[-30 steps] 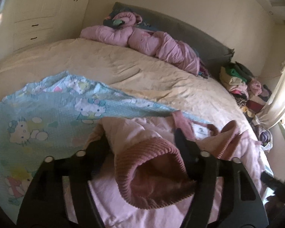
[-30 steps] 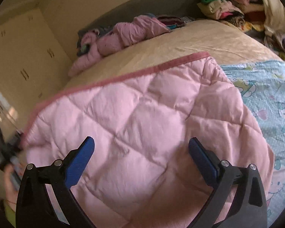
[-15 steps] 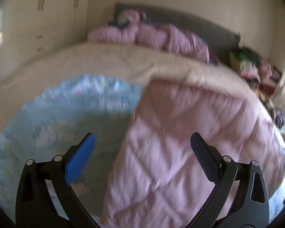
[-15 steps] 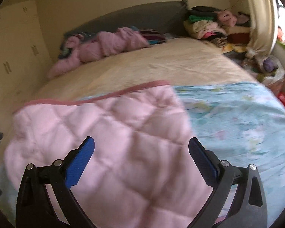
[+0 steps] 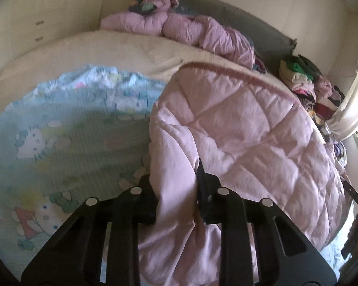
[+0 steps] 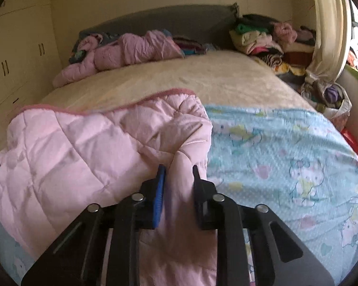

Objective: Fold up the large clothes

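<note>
A pale pink quilted jacket (image 5: pixel 245 128) lies spread on a light blue cartoon-print sheet (image 5: pixel 66 143) on the bed. Its ribbed darker pink hem (image 5: pixel 226 68) runs along its far edge. My left gripper (image 5: pixel 176 181) is shut on the jacket's near left edge. In the right wrist view the same jacket (image 6: pixel 83 147) fills the lower left, and my right gripper (image 6: pixel 177 174) is shut on a fold of fabric at its near right edge, beside the blue sheet (image 6: pixel 286 155).
A cream bedspread (image 6: pixel 202 76) covers the far bed. A second pink padded garment (image 5: pixel 183 28) lies by the grey headboard (image 6: pixel 167 19). A pile of clothes (image 6: pixel 262 38) sits at the far right, by a curtain (image 6: pixel 331 23). Cupboards (image 6: pixel 16 47) stand left.
Both grippers were open half a second ago and have now closed on the jacket's near edge. Earlier the left gripper let go of the ribbed cuff; the jacket now lies flat, quilted side up.
</note>
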Motion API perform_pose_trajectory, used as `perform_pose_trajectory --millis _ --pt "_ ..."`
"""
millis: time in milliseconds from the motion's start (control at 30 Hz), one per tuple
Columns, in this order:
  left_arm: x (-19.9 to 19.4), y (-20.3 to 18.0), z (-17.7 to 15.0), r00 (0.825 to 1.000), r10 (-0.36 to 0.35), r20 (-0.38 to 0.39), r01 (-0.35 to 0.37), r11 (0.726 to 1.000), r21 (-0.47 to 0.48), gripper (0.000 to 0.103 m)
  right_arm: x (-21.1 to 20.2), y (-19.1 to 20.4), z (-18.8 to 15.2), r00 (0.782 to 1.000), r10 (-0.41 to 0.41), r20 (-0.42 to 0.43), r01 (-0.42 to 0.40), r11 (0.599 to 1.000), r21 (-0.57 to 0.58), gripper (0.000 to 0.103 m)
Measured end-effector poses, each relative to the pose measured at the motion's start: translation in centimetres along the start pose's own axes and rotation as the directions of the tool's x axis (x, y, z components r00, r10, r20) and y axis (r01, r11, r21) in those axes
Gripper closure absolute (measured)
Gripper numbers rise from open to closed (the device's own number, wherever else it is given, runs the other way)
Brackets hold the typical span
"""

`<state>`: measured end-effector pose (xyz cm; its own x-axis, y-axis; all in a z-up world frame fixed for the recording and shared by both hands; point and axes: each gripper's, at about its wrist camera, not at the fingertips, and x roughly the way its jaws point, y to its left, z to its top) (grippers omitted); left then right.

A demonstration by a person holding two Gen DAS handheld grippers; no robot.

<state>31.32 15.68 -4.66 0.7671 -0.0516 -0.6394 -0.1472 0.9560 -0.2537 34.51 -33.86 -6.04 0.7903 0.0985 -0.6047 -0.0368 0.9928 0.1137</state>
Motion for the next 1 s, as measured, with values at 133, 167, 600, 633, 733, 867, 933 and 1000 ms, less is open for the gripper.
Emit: perform_pose_trajectory --millis 133,167,600,633,733,867,933,1000 --pt "-0.1 -0.6 2.4 0.998 0.003 0.066 -0.003 1.000 -0.012 0.087 0.1 -0.2 2.5 0.998 -0.015 0.054 0.012 0.999 0.044 0.086" --pt "0.1 -0.8 3.0 0.996 0.005 0.084 -0.004 1.000 -0.014 0.087 0.3 -0.3 3.0 0.998 -0.016 0.060 0.013 0.998 0.054 0.086" --pt "7.5 -1.0 2.4 0.995 0.100 0.002 -0.100 0.994 0.039 0.085 9.5 -1.4 2.7 0.986 -0.146 -0.075 0.152 0.985 0.086 0.088" --pt "7.7 -1.1 2.4 0.994 0.106 0.006 -0.106 0.993 0.046 0.084 9.8 -1.1 2.4 0.985 -0.155 -0.074 0.160 0.984 0.072 0.088" --pt "8.3 -1.1 2.3 0.995 0.101 -0.005 -0.101 0.994 0.048 0.083 10.6 -0.6 1.9 0.980 -0.180 -0.081 0.184 0.982 0.045 0.088" --pt "8.4 -1.2 2.2 0.994 0.107 -0.007 -0.106 0.993 0.054 0.082 11.0 -0.8 1.7 0.978 -0.184 -0.094 0.189 0.980 0.054 0.086" --pt "8.5 -1.3 2.1 0.994 0.110 -0.006 -0.109 0.992 0.059 0.082 11.1 -0.8 1.6 0.977 -0.184 -0.105 0.190 0.980 0.051 0.084" --pt "8.4 -1.3 2.1 0.994 0.112 -0.007 -0.111 0.992 0.062 0.081 11.0 -0.8 1.7 0.974 -0.192 -0.123 0.199 0.979 0.047 0.082"
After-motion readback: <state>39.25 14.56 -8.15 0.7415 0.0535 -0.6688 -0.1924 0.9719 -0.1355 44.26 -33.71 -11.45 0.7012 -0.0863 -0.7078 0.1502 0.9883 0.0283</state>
